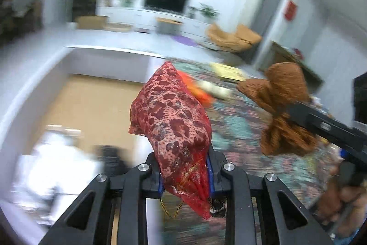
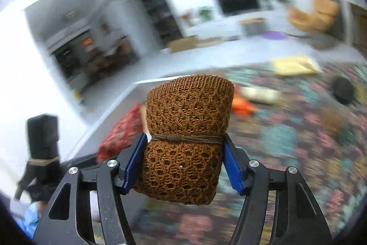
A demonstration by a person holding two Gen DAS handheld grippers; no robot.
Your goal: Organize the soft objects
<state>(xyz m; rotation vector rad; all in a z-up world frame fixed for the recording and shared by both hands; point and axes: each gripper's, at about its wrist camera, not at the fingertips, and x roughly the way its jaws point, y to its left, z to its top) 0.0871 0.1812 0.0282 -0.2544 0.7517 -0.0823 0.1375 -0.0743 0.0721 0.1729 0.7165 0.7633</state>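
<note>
**Left wrist view: blur hides the room**

Patterned rug (image 1: 231, 128) and scattered items smear. Left gripper (image 1: 185, 172) clenches the red patterned bundle (image 1: 172, 121); right gripper (image 2: 184, 161) grips the tied brown knit roll (image 2: 187, 128), both aloft.

Below me, one multicoloured patterned cover (image 2: 286, 141) in teal, pink and dark tones, blurred. On it I count: a pale yellow flat piece (image 2: 296, 66) at the far edge; a cream roll (image 2: 260, 94) with an orange item (image 2: 243, 107) touching it; a black round thing (image 2: 343, 90) off right.
</note>
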